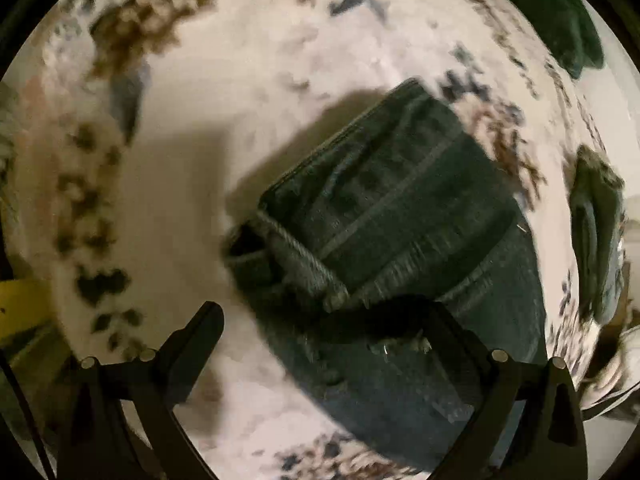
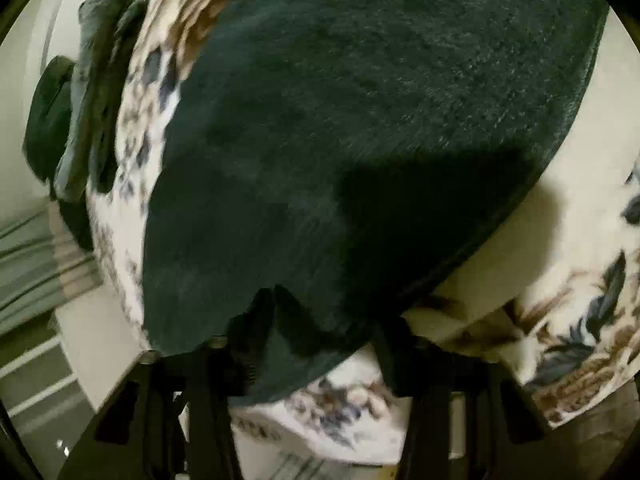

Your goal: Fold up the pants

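the left wrist view shows the left gripper (image 1: 320, 320) with jaws spread wide above the dark pants (image 1: 400, 220), their waistband and drawcord lying on the floral bedspread (image 1: 240, 80); only the right wrist view shows the right gripper (image 2: 316, 344), jaws narrowly parted, pads not clearly pinching the dark cloth at its tips, and folded clothes (image 2: 92, 100) stacked at the bed's edge

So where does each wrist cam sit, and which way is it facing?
Left wrist: on the left gripper, aimed steeply down at folded jeans on the floral bedspread; both its fingers show, apart.
Right wrist: on the right gripper, aimed down at dark green cloth; its fingers show.
Shared: the bedspread.
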Tool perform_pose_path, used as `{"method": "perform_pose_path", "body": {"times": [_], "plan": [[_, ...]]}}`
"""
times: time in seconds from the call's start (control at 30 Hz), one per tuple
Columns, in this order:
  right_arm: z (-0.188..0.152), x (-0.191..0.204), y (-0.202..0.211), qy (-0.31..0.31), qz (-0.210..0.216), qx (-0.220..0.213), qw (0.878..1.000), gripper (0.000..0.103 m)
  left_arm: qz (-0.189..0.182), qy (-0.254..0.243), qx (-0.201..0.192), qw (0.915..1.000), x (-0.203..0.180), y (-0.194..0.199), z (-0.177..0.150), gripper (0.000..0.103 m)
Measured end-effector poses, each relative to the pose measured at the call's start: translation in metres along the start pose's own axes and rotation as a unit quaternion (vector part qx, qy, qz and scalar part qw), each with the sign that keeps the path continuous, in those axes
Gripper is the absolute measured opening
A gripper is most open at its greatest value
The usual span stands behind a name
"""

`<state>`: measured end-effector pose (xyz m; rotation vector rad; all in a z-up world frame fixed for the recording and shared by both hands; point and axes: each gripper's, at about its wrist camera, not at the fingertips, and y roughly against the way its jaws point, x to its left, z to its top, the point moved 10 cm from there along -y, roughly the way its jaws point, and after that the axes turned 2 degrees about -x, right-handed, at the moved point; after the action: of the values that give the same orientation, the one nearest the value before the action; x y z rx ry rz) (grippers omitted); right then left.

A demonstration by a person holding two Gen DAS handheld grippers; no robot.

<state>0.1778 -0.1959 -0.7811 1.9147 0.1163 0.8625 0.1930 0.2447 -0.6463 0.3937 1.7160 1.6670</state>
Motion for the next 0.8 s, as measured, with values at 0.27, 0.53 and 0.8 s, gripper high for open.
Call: {"method": "perform_pose_path", "body": {"times": [0.27, 0.53, 0.8], "plan": [[-0.022, 0.03, 0.038, 0.075, -0.037, -0.061, 0.995, 0.007, -0.04, -0.02, -0.067, 0.9967, 0.007, 0.039, -0.01, 0.025], [-0.028, -0.002, 0.043, 0.103, -0.101, 0.013, 0.989, 0.01, -0.013, 0.002, -0.018, 0.9998, 0.041, 0.009, -0.019, 0.035], [-0.046, 0.063, 0.065, 0.26, -0.156, 0.103, 0.947, 0.05, -0.011, -0.01, -0.011, 0.9998, 0.043, 0.053, -0.015, 0.073]]}}
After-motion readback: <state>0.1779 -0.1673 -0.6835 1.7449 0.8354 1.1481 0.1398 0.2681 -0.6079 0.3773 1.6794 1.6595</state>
